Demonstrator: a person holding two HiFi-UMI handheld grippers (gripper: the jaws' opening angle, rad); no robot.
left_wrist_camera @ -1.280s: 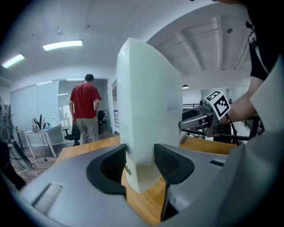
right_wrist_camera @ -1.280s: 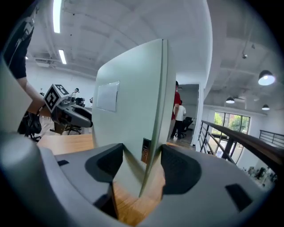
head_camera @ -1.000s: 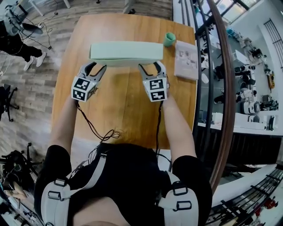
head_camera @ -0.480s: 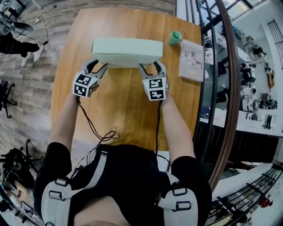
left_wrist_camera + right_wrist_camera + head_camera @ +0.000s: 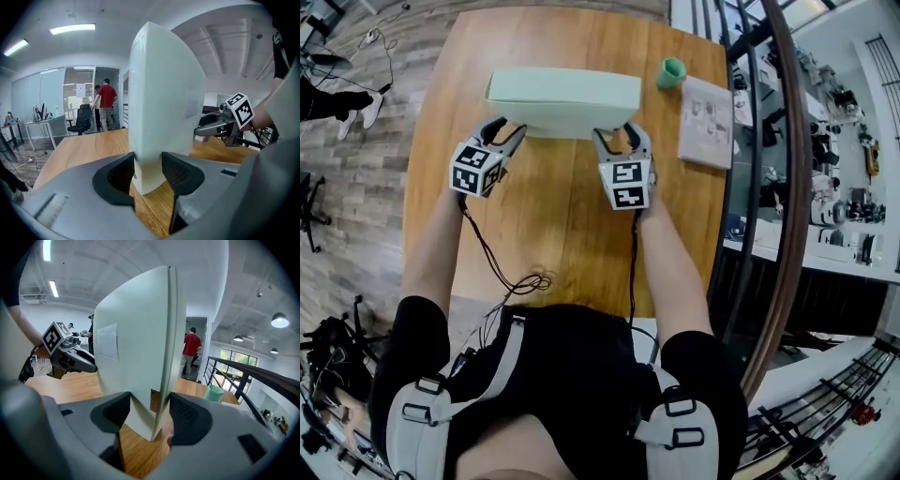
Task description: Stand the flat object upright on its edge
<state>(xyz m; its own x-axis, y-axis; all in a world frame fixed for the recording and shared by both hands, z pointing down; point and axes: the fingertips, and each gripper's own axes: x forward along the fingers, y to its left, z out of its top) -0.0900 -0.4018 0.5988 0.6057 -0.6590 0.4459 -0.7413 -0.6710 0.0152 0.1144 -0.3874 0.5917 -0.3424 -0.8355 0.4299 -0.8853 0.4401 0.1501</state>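
Note:
A pale green flat case (image 5: 563, 97) stands upright on a long edge over the wooden table (image 5: 553, 234). My left gripper (image 5: 508, 132) is shut on its left end and my right gripper (image 5: 616, 137) is shut on its right end. In the left gripper view the case (image 5: 161, 103) rises between the pads of the gripper (image 5: 147, 171), which press on both faces. The right gripper view shows the case (image 5: 140, 348) clamped likewise in the gripper (image 5: 150, 408). Its lower corners sit close to the wood; I cannot tell whether they touch.
A small green cup (image 5: 671, 72) stands at the table's far right, also in the right gripper view (image 5: 214, 393). A printed sheet (image 5: 705, 122) lies near the right edge. Cables (image 5: 520, 281) trail near the front. A railing (image 5: 769, 187) borders the right. People (image 5: 107, 99) stand far off.
Both grippers have carried the case a little farther from the person. It now shows a broader top face in the head view. Both grips are unchanged.

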